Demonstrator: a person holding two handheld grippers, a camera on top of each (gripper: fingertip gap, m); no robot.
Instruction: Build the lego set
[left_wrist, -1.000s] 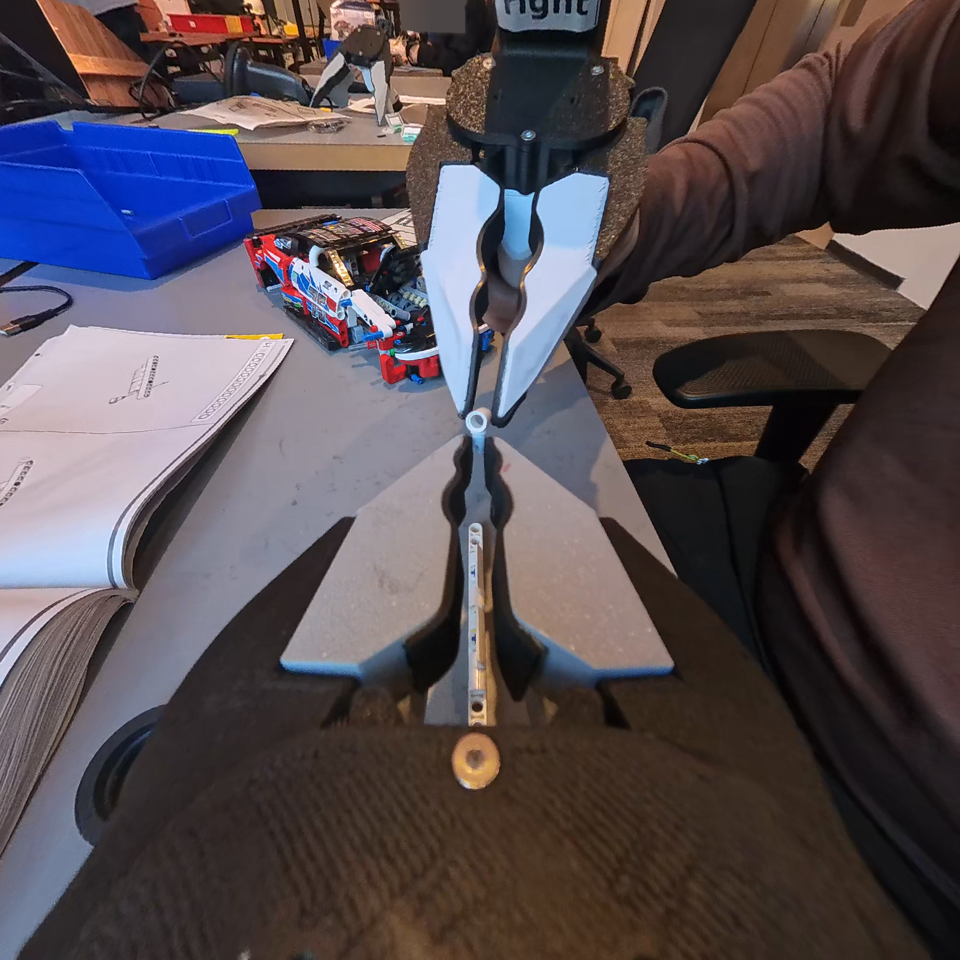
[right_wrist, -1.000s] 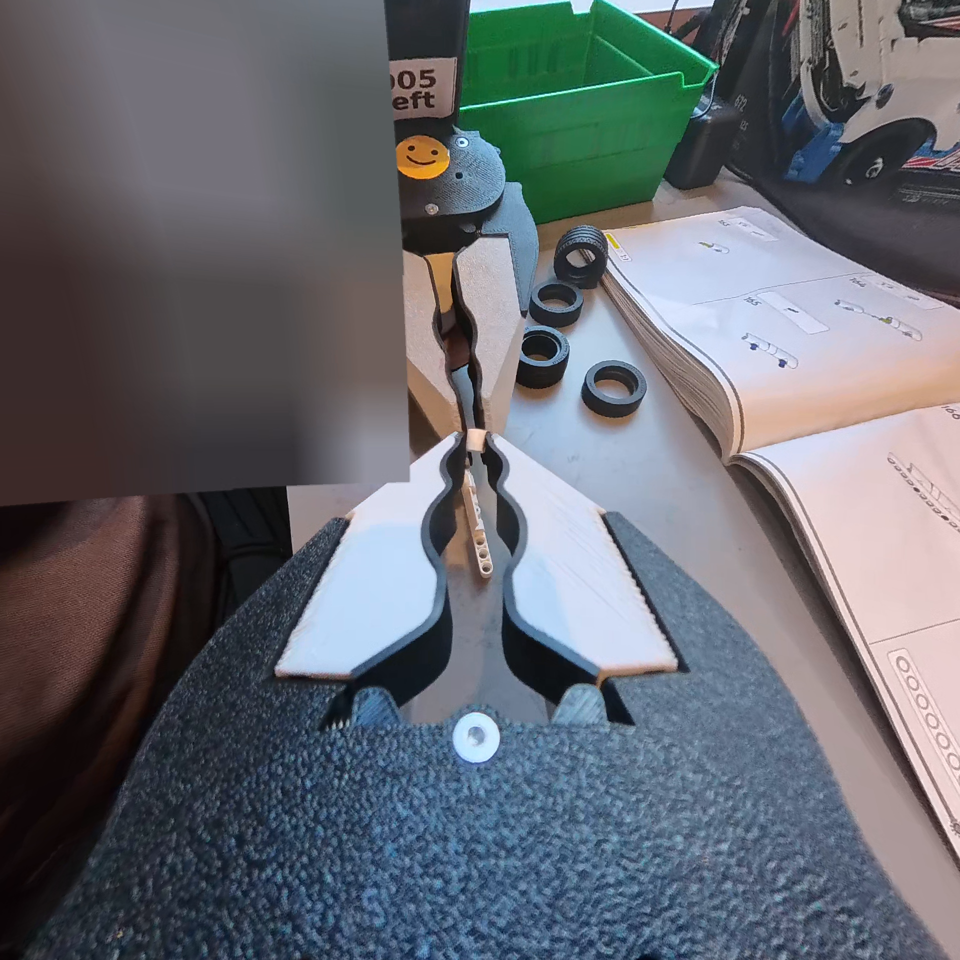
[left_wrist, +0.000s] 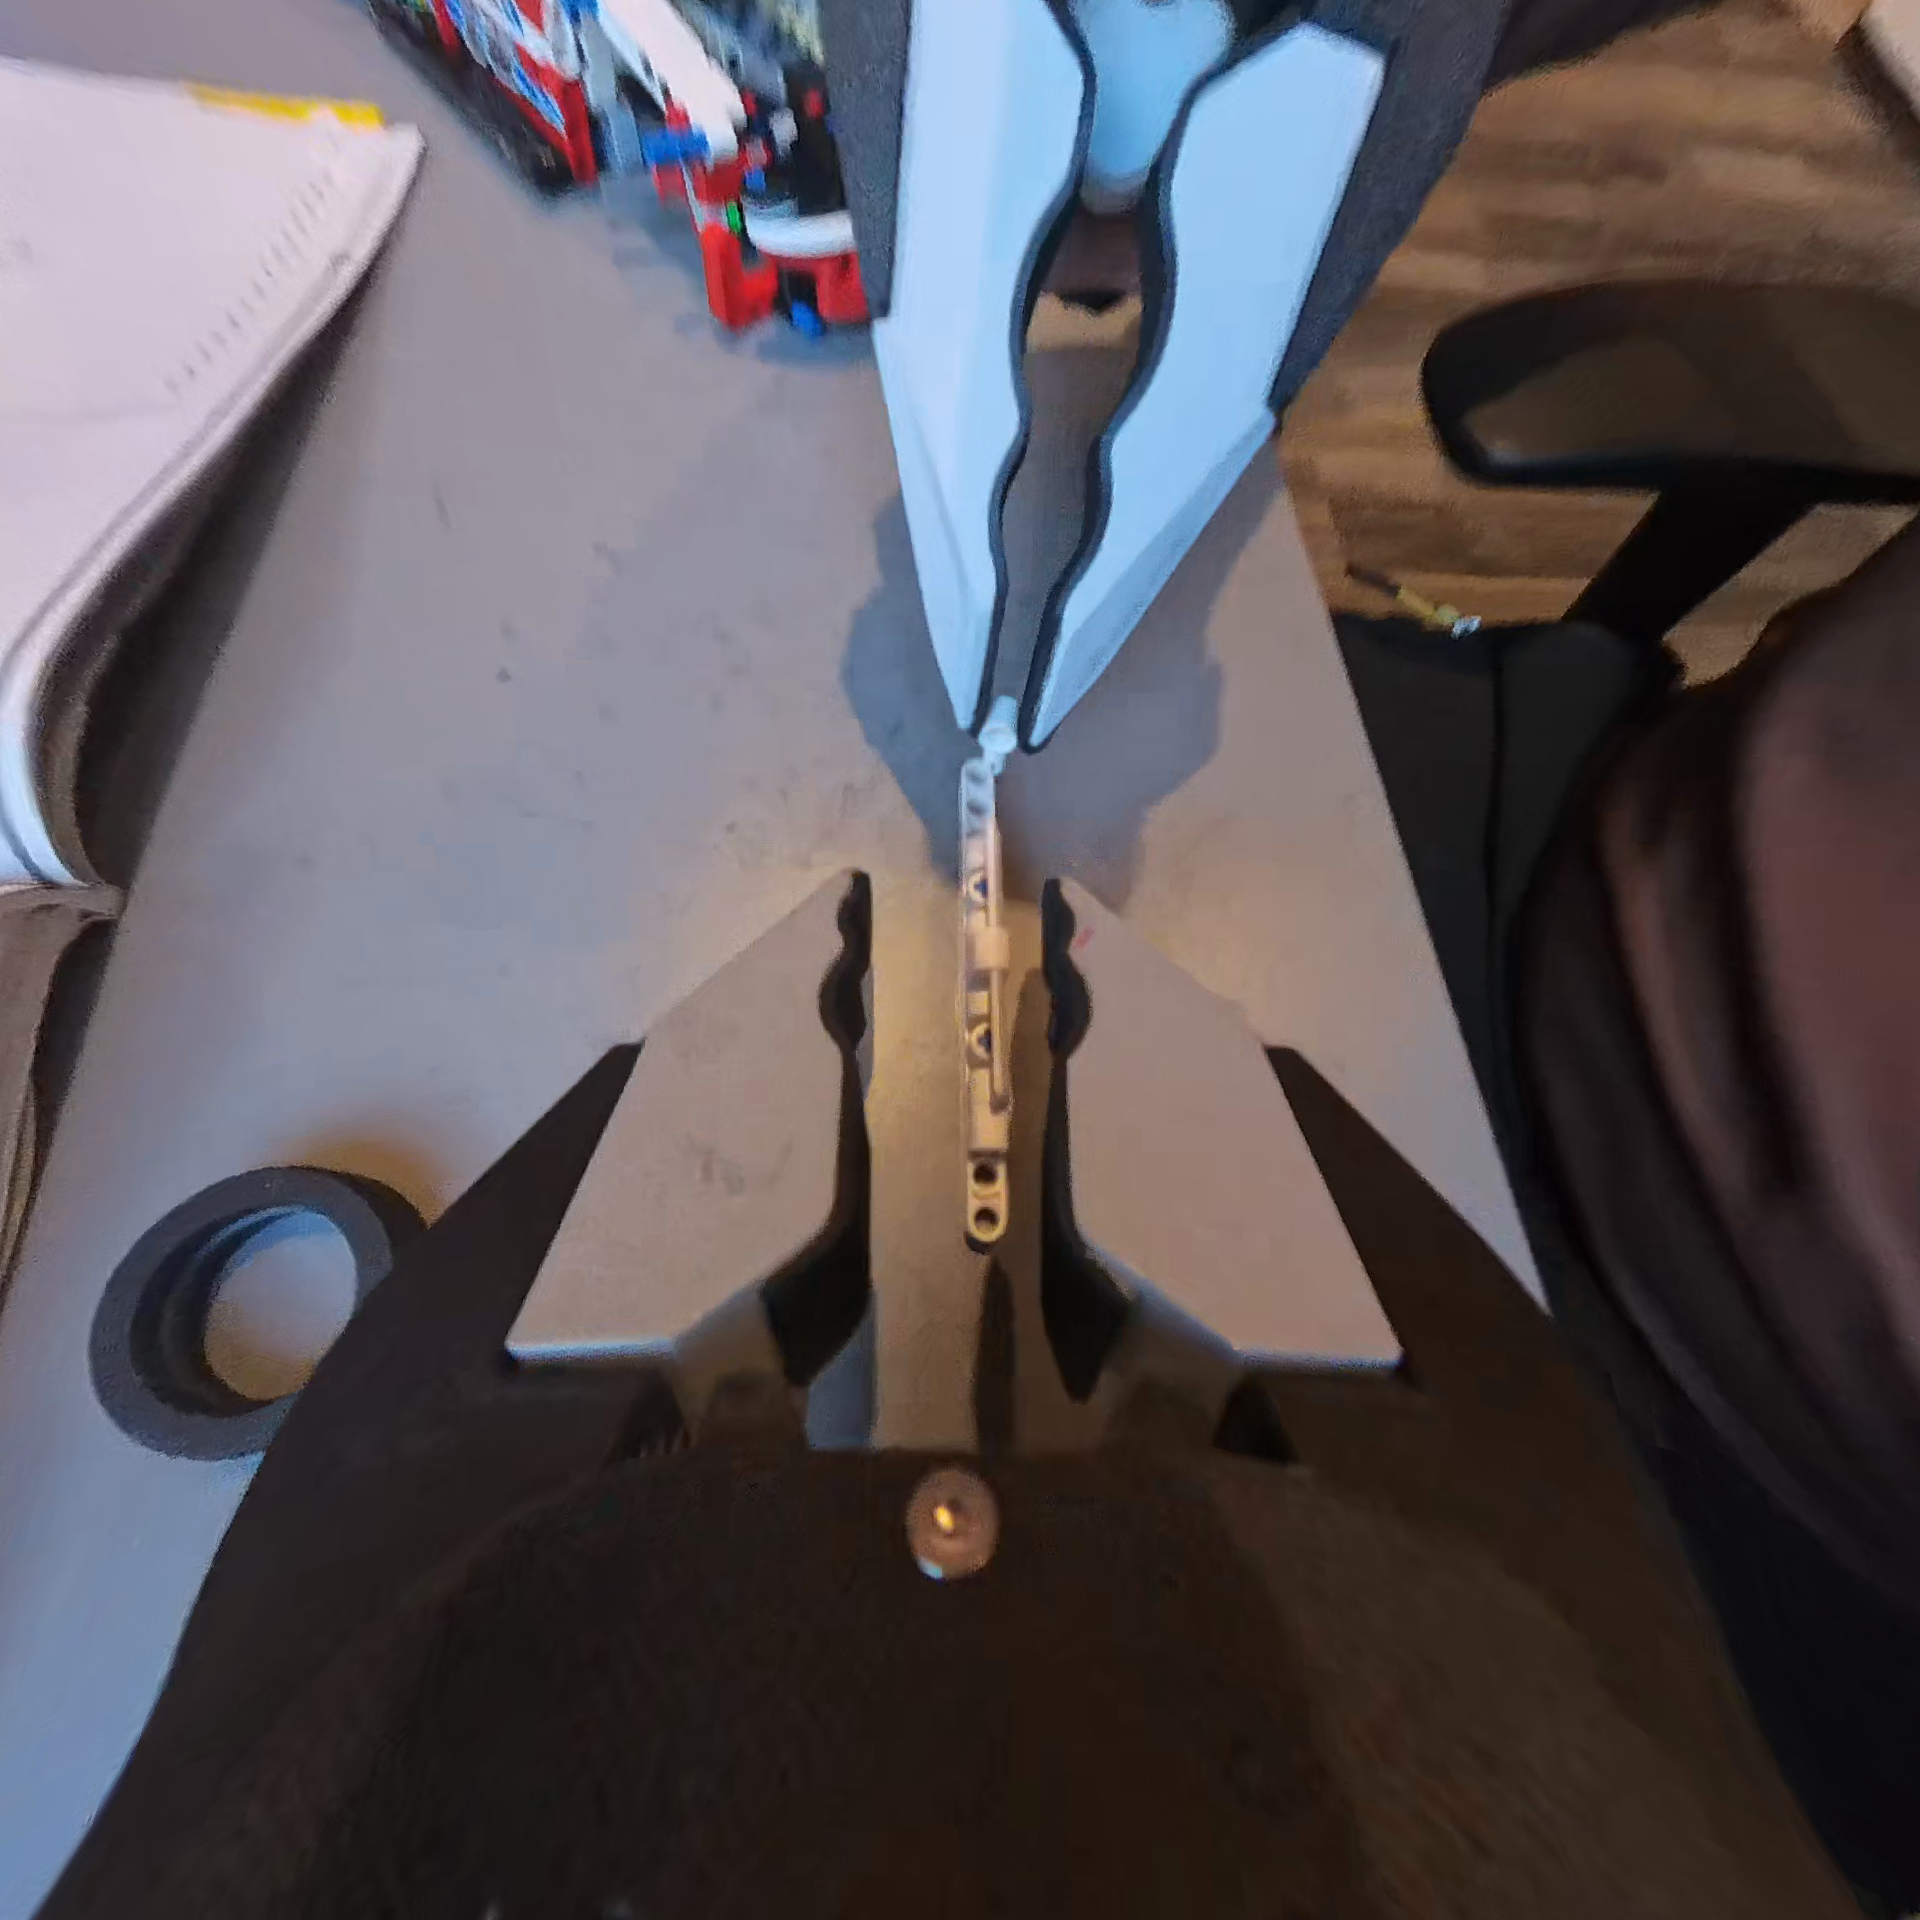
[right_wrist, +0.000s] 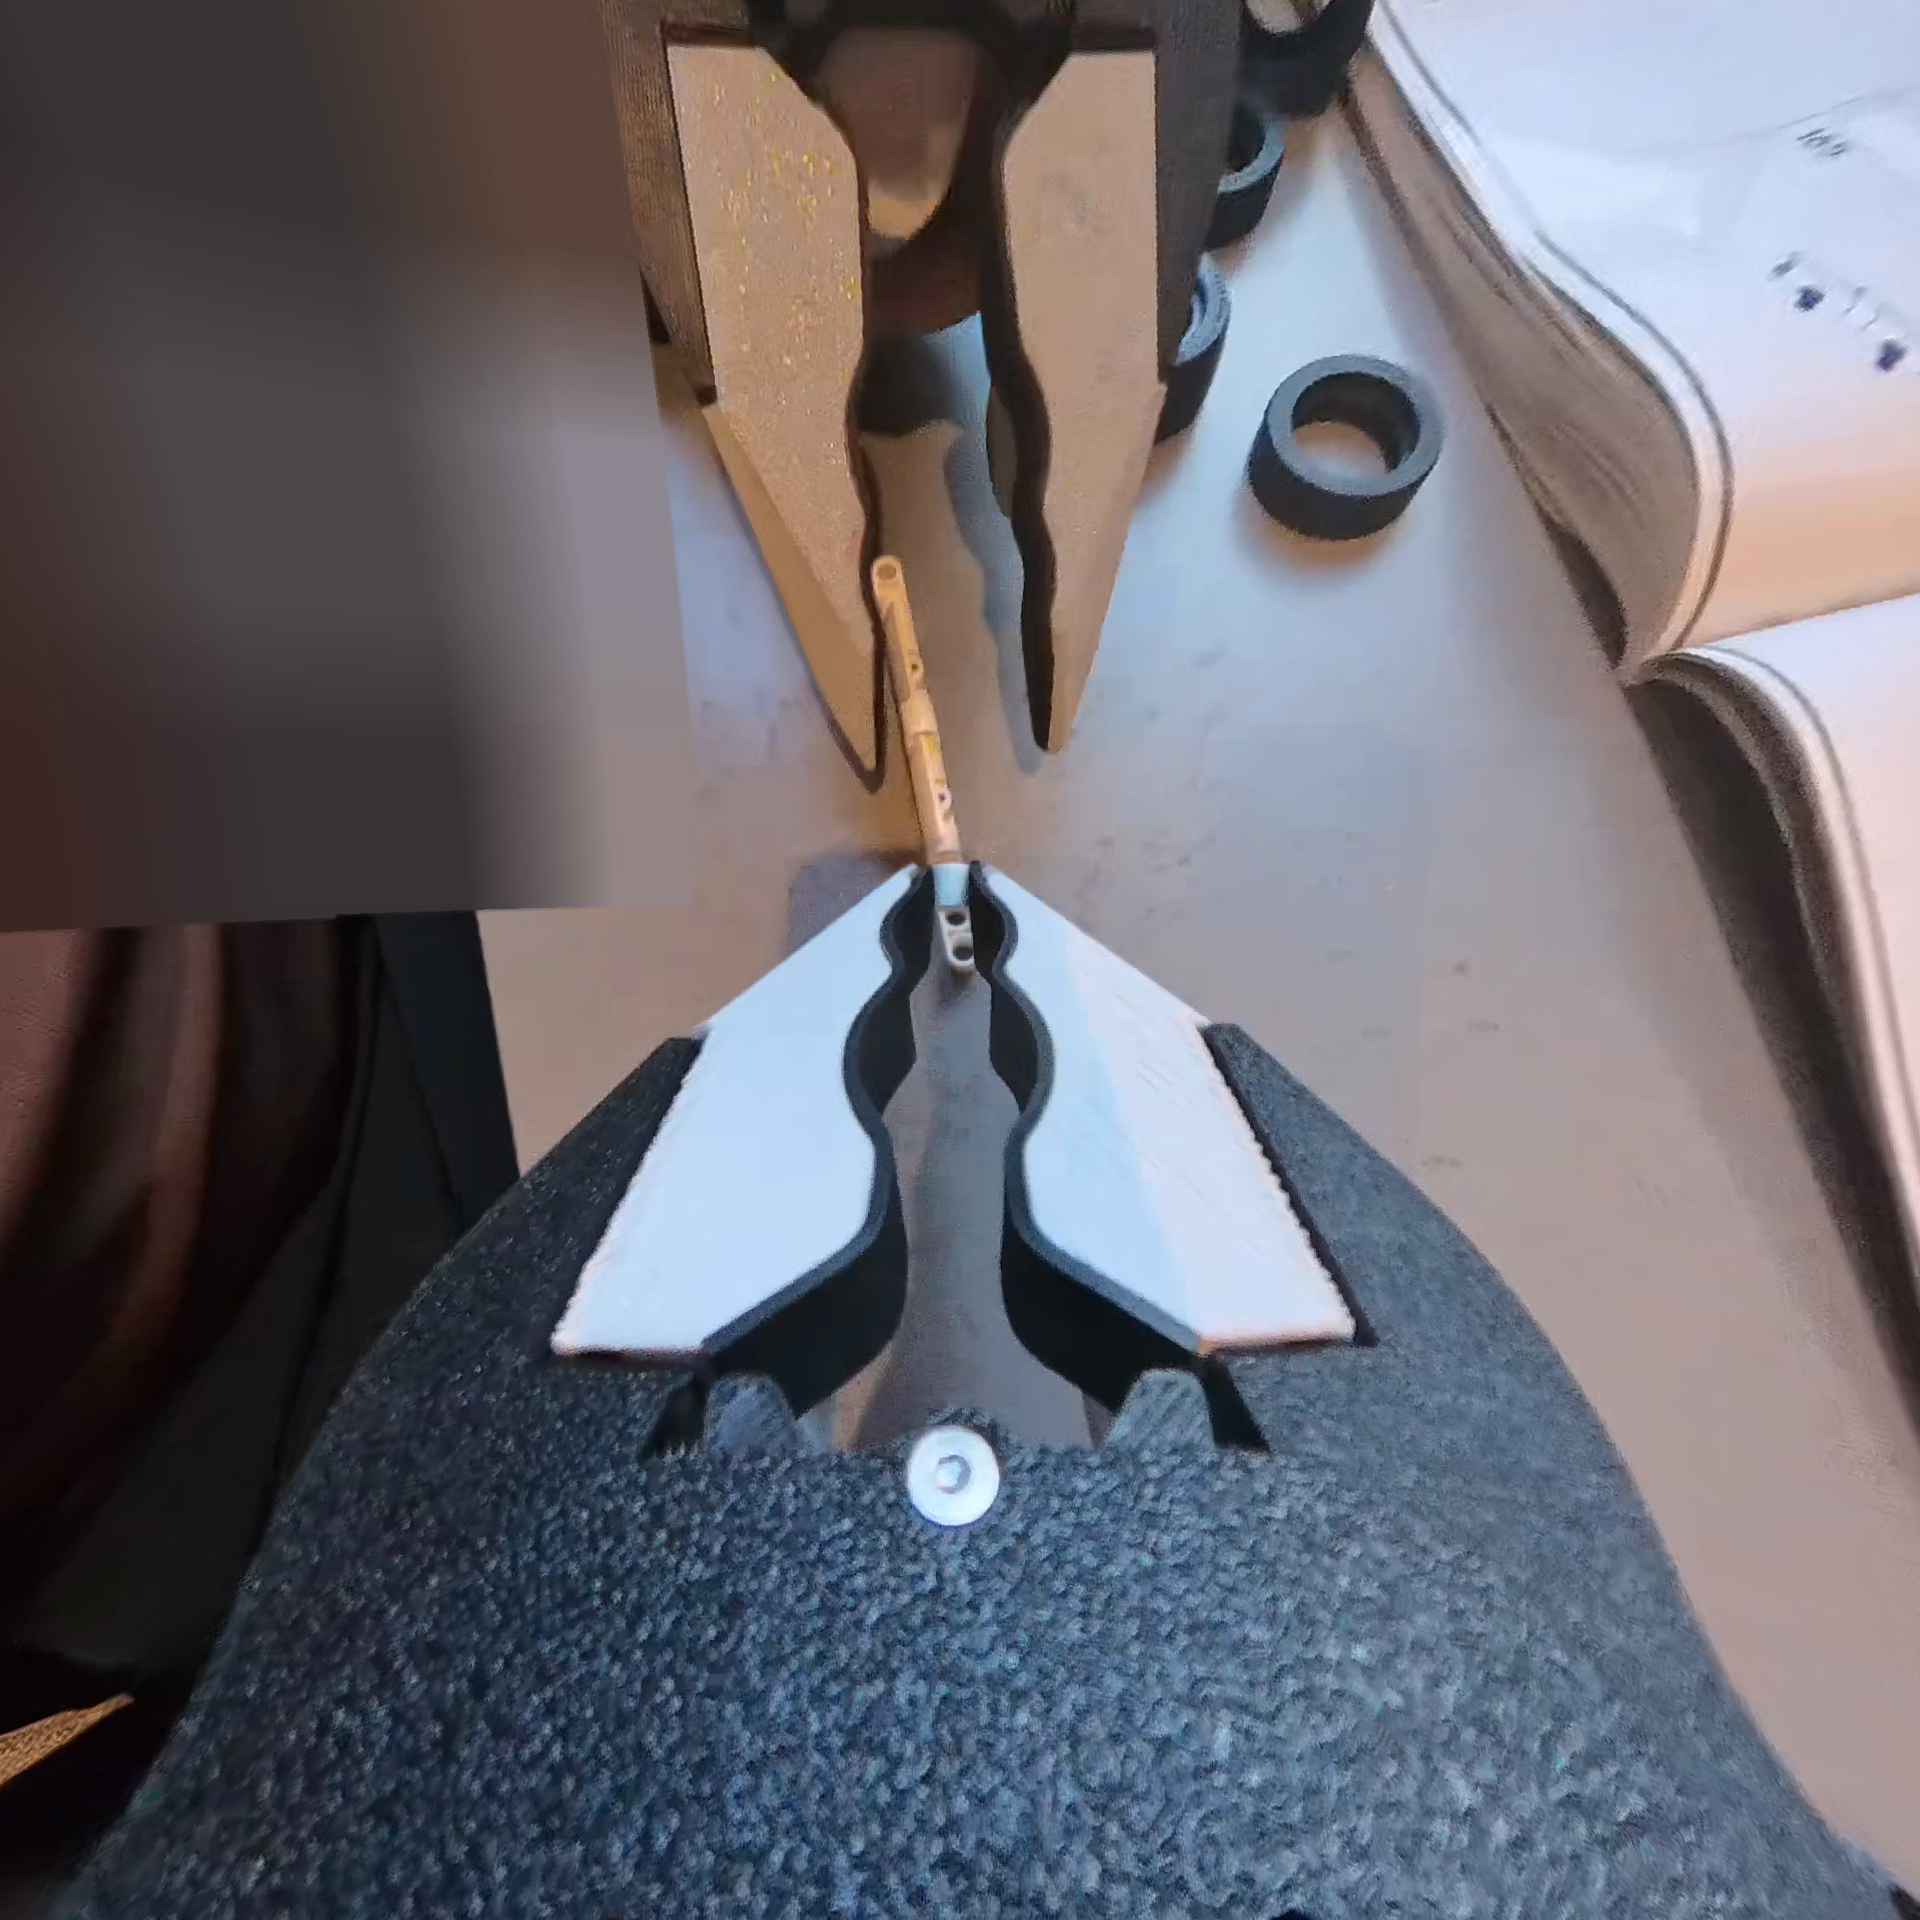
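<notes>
A long thin white lego beam (left_wrist: 982, 1039) with holes and a small white connector on it runs between the two grippers over the grey table (left_wrist: 520, 727). My right gripper (right_wrist: 945, 873) is shut on one end of the beam (right_wrist: 920, 727); it also shows in the left wrist view (left_wrist: 1000, 732), pointing towards me. My left gripper (left_wrist: 951, 885) is open, with a finger on either side of the beam. In the right wrist view the left gripper (right_wrist: 956, 758) faces me, and the beam lies close against one of its fingers. I cannot tell whether they touch.
Black lego tyres lie on the table (left_wrist: 239, 1309) (right_wrist: 1345, 447). An open instruction book (right_wrist: 1662, 260) (left_wrist: 156, 312) lies beside them. A red, white and blue lego model (left_wrist: 727, 156) stands farther back. A black chair (left_wrist: 1662, 395) and a person's dark sleeve (left_wrist: 1766, 1039) are past the table edge. Left and right tips are no more than a few centimetres apart.
My left gripper has opened and let go of the beam. The right gripper stays shut on the beam's end. Both grippers sit lower, nearer the table.
</notes>
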